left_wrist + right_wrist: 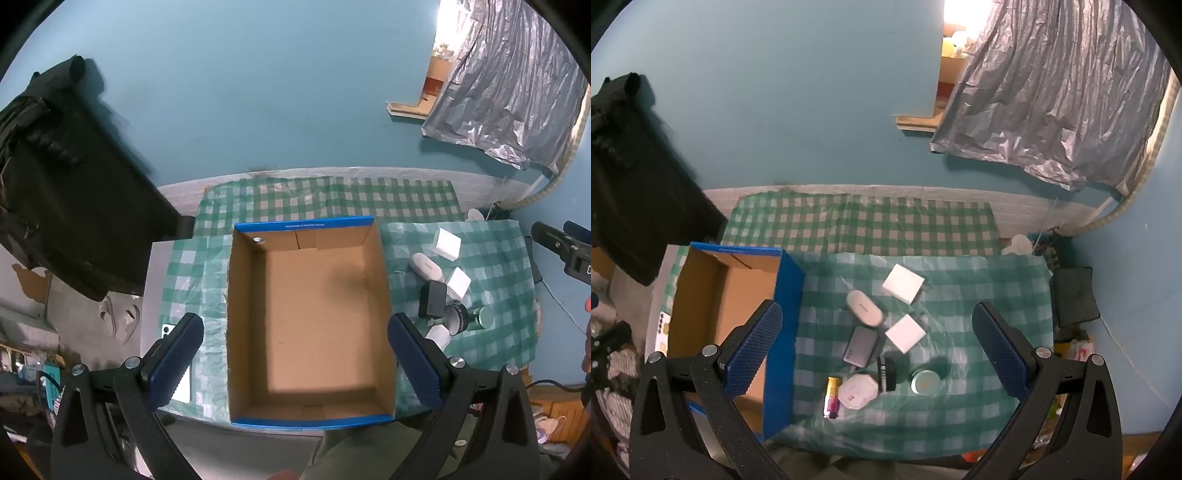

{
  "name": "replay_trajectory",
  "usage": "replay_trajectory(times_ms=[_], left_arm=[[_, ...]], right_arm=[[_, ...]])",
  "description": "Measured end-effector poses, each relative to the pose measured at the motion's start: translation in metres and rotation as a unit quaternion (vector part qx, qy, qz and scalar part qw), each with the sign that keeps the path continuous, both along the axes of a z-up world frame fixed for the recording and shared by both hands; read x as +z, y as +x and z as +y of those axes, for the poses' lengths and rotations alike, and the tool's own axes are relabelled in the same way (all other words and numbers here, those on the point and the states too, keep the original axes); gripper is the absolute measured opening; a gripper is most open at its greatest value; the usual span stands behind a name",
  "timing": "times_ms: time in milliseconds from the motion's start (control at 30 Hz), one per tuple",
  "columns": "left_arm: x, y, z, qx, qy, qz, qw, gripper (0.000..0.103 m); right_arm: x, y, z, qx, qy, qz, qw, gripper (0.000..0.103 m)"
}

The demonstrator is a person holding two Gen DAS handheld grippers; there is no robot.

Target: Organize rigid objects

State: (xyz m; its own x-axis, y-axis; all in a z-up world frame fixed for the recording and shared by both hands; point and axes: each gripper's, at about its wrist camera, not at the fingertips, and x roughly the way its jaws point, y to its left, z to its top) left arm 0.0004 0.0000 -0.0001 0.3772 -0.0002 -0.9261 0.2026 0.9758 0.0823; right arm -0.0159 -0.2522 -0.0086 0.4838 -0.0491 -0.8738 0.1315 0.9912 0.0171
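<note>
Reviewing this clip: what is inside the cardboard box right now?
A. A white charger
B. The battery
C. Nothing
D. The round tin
C. The box shows only bare cardboard floor in the left wrist view, while the chargers, battery and tin all lie on the checked cloth beside it.

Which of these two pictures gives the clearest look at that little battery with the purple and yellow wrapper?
The right wrist view. There the battery lies in plain sight on the checked cloth, beside a white octagonal box. In the left wrist view I cannot find it; the right finger pad covers that end of the pile.
</note>
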Motion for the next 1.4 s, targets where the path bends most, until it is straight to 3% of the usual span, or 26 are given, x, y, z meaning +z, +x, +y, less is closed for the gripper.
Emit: replay_trajectory(times_ms=[1400], left_arm=[[-0.0024, -0.0024, -0.0009, -0.006, 0.0, -0.002, 1.0, 0.101]], right_arm=[[-0.005, -0.0014, 0.0052, -0.002, 0.003, 0.009, 1.0, 0.102]])
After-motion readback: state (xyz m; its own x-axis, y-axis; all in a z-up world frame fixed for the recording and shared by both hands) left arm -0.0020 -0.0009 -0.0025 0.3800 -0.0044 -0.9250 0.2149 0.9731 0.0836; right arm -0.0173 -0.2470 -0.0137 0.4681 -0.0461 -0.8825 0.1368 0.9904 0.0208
